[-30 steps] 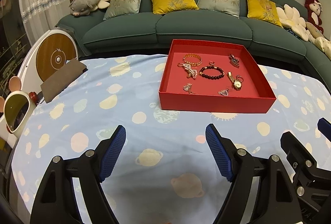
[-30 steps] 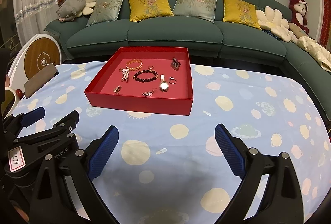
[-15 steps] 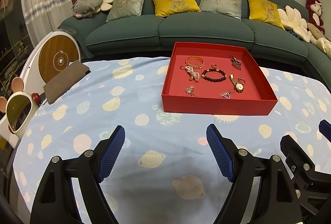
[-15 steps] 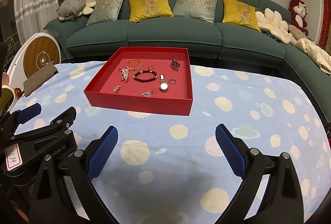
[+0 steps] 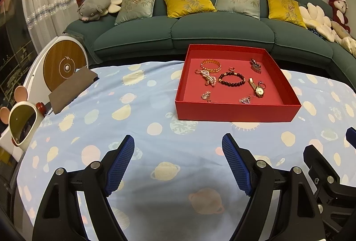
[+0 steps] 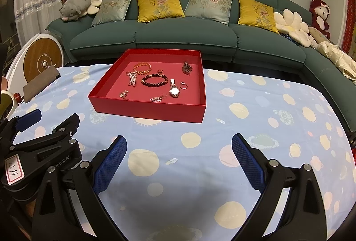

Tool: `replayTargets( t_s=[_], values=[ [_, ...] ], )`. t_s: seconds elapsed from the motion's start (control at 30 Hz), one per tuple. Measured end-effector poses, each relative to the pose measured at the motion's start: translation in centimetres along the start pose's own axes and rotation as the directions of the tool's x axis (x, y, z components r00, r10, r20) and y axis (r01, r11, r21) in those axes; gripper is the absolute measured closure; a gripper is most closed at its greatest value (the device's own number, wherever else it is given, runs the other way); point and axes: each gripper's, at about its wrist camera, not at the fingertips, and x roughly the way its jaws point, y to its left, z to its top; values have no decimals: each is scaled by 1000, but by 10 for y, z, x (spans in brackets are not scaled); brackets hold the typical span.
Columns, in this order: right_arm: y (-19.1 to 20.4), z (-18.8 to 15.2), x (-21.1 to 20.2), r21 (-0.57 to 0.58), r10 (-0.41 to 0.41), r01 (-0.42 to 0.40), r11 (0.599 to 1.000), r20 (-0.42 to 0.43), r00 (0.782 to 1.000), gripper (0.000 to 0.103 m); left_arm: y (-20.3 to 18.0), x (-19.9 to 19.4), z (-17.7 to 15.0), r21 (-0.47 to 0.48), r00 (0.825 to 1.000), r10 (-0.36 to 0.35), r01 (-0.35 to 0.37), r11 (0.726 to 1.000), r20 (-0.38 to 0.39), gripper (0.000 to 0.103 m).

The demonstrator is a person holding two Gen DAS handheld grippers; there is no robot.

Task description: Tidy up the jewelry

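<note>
A red box [image 5: 235, 110] is seen on the blue cloth [image 5: 155, 152], in front of the sofa [image 5: 222, 29]. All the jewelry that can be seen is laid inside it: a gold bangle [image 5: 211, 65], a dark bead bracelet [image 5: 231, 80], a pearl piece [image 5: 208, 77], a watch [image 5: 258, 89], a small ring [image 6: 183, 85], a dark clip [image 5: 255, 66] and two little charms near the front wall. No jewelry is seen on the cloth.

The left gripper [image 5: 178, 165] is held wide apart, and nothing is held in it. The right gripper [image 6: 179, 163] is also held wide apart, with nothing in it. Both are kept well back from the box.

The job looks mostly done, unless more sorting inside the box is wanted.
</note>
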Motion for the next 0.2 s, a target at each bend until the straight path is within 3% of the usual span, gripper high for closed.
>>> replayTargets(
  t_s=[0.2],
  values=[
    [1,-1,1,0,-7,7,1000,0,1000,10,0,2,-1,-6,1000,1,-1,1000,-2,25]
  ],
)
